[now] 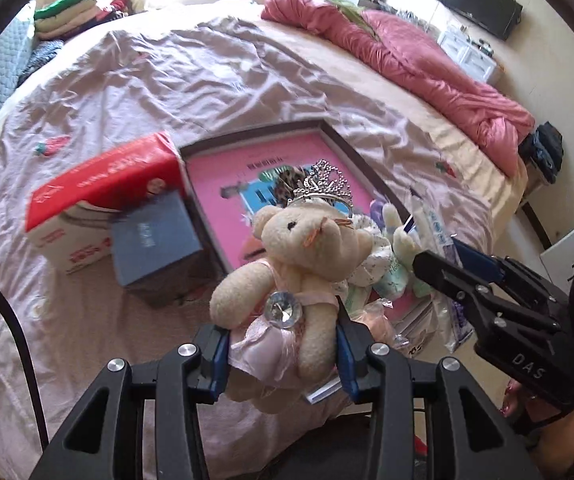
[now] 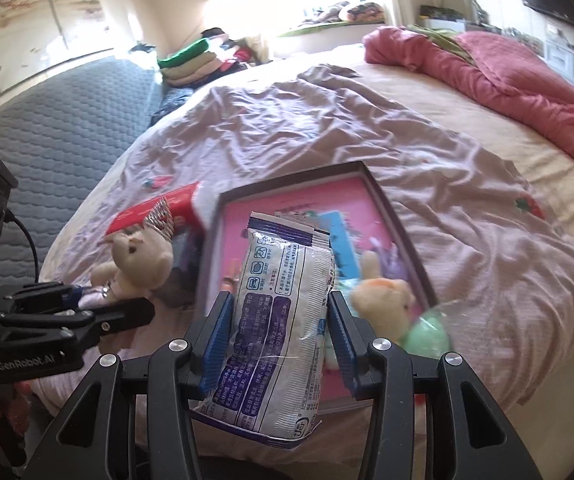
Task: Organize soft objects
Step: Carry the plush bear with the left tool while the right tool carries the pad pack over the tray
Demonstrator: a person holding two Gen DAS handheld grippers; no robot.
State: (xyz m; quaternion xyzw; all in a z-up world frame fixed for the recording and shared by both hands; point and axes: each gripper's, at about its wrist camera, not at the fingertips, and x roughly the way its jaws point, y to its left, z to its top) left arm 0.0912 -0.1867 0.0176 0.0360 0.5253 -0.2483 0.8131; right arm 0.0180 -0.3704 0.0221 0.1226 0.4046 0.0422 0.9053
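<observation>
Two grippers clamped: left gripper [image 1: 283, 350] on cream teddy bear [image 1: 287, 264], pink-dressed; right gripper [image 2: 279, 338] on white-purple packet [image 2: 279, 320].

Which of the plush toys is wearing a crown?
The cream teddy bear in the pink dress, held by the left gripper. The small plush toy in the tray is bareheaded.

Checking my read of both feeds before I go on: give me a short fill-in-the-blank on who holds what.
1. The left gripper is shut on the cream plush ____ in a pink dress.
2. The right gripper grips a white-and-purple plastic ____.
3. The dark-rimmed tray has a ____ floor.
4. The red-and-white carton lies ____ the tray.

Missing: bear; packet; pink; beside
</observation>
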